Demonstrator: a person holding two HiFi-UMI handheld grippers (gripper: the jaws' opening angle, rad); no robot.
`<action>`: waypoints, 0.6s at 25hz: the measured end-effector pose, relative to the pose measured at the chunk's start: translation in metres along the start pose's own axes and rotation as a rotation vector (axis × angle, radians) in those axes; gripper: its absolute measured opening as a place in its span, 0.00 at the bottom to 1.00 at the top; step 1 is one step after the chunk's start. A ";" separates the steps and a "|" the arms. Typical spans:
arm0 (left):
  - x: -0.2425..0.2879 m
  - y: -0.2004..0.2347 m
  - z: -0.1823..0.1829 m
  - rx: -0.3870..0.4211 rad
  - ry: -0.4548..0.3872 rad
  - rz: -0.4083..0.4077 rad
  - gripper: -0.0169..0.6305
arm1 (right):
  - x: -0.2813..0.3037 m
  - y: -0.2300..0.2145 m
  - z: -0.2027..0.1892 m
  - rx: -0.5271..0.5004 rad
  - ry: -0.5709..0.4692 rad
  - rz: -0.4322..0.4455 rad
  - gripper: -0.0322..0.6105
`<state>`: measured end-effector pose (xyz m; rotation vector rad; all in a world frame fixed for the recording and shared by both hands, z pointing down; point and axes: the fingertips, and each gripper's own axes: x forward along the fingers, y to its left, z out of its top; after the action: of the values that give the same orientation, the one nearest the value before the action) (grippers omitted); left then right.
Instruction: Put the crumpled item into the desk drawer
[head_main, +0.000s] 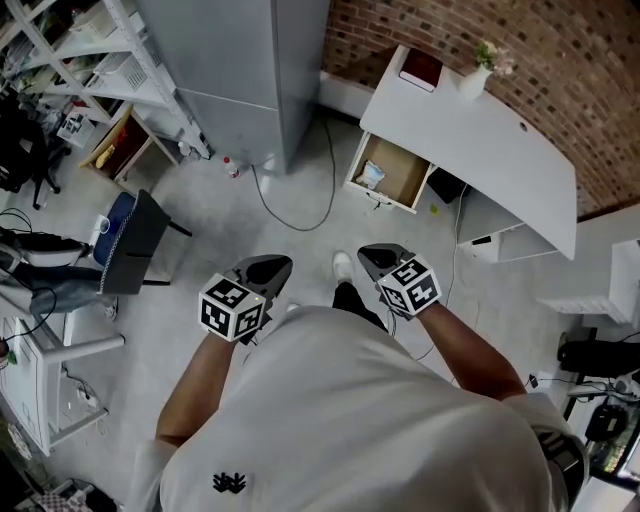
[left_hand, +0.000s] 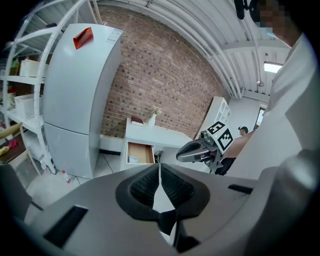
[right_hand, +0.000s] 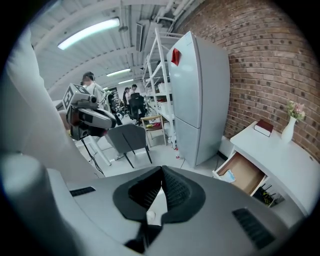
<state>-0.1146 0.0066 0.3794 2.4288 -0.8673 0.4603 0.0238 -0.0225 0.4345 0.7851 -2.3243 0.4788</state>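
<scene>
The white desk (head_main: 500, 140) stands at the upper right against a brick wall, its wooden drawer (head_main: 398, 180) pulled open. A crumpled pale blue-white item (head_main: 370, 176) lies inside the drawer; it also shows in the left gripper view (left_hand: 132, 159) and in the right gripper view (right_hand: 228, 175). My left gripper (head_main: 278, 264) and right gripper (head_main: 372, 253) are held close to my chest, well back from the desk. Both are shut with nothing between the pads, as seen on the left gripper (left_hand: 159, 167) and the right gripper (right_hand: 161, 172).
A tall grey fridge (head_main: 240, 70) stands left of the desk, with a cable (head_main: 300, 215) looping on the floor. A dark chair (head_main: 135, 240) and white shelving (head_main: 90, 60) are at the left. A book (head_main: 420, 70) and vase (head_main: 475, 78) sit on the desk.
</scene>
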 end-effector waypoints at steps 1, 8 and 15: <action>-0.001 -0.001 -0.004 0.000 0.001 -0.002 0.08 | 0.000 0.004 -0.001 0.000 -0.006 -0.001 0.10; -0.013 -0.003 -0.025 -0.014 0.005 0.006 0.07 | -0.002 0.025 -0.008 -0.008 -0.021 -0.001 0.10; -0.023 0.000 -0.035 -0.020 -0.002 0.022 0.07 | -0.001 0.039 -0.003 -0.015 -0.046 0.009 0.10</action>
<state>-0.1366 0.0376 0.3966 2.4039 -0.8955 0.4555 0.0005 0.0086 0.4311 0.7866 -2.3719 0.4505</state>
